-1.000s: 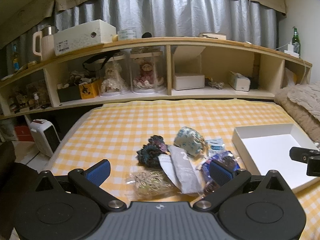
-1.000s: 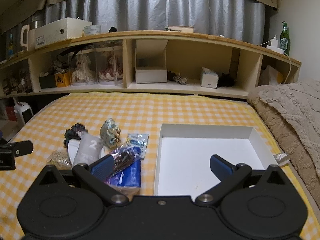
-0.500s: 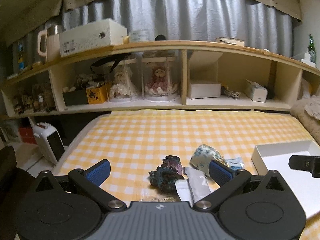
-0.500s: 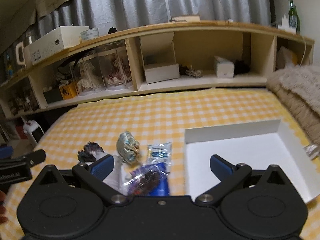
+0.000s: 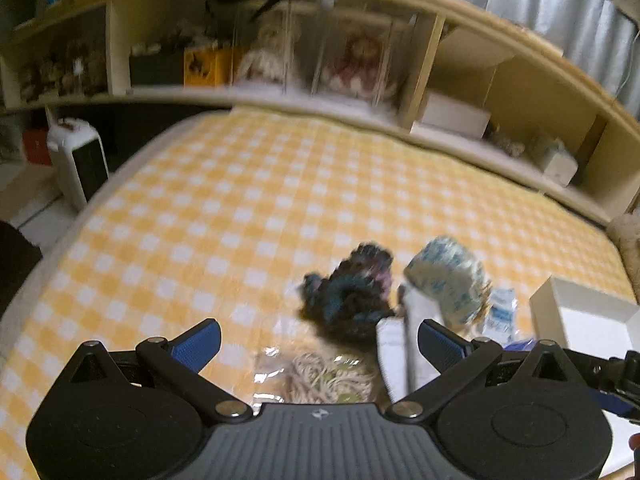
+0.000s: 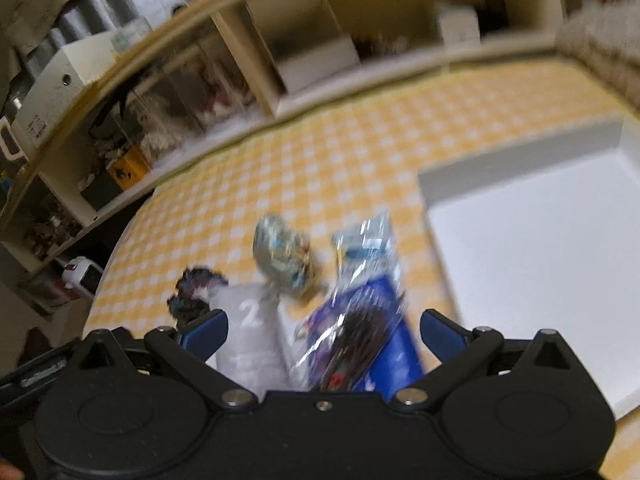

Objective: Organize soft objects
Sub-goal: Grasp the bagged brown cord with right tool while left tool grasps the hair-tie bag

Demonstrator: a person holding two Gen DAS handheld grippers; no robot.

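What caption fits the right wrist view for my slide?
Open right claw over a blurred pile: dark clear-wrapped bundle, grey pouch, floral pouch, beside the white box.

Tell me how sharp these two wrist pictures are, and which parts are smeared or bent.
Left wrist view: motion blur smears the dark scrunchie and the shelf, while the left gripper stays crisp; the fisheye bows the shelf. Right wrist view: heavier blur streaks the checked cloth and the white box; the right gripper is sharp, and the lighting is dim and warm.

One white box (image 6: 532, 248), two scrunchies (image 5: 352, 292)
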